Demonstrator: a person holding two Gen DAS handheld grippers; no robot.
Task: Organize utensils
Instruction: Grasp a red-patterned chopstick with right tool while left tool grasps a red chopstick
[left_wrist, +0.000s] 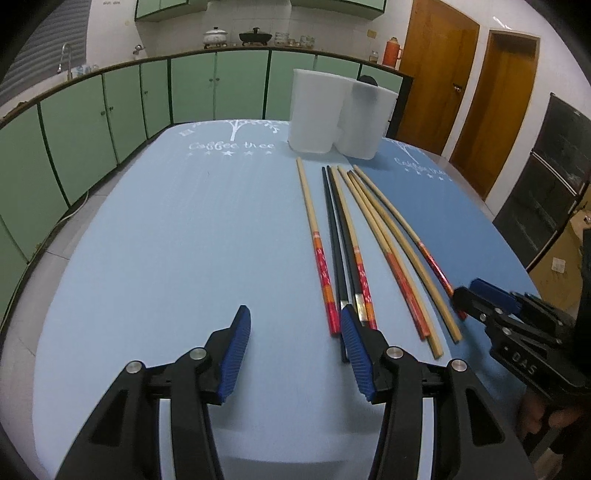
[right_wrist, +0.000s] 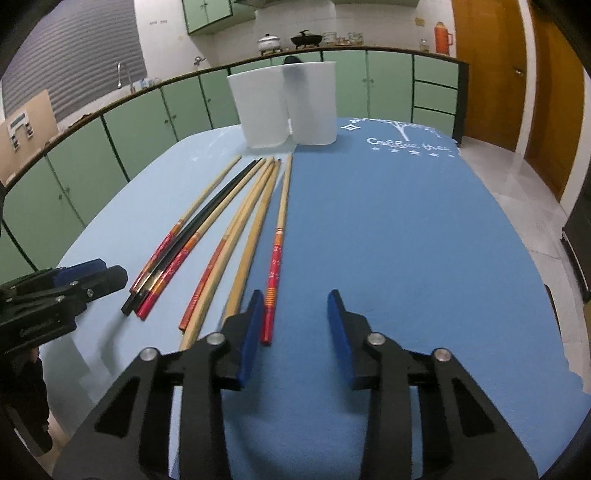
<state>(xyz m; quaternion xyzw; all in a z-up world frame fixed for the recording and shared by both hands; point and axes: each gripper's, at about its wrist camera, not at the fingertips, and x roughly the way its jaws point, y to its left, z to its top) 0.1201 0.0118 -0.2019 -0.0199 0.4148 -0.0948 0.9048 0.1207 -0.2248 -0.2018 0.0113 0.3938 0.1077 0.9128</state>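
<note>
Nothing sorted yet: all chopsticks (right_wrist: 236, 236) loose on tabletop (right_wrist: 406, 240), white holder (right_wrist: 284, 107) apparently unfilled, left hand-held gripper (left_wrist: 295, 350) and right hand-held gripper (right_wrist: 295, 325) both released, grasping nothing.

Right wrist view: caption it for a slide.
Open right tongs hover over blue tablecloth beside loose wooden chopsticks, white plastic holder behind.

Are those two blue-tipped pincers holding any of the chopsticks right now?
No. The left gripper and right gripper both stand open with nothing between their pads; the wooden, black and red-ended chopsticks lie loose on the blue cloth.
</note>
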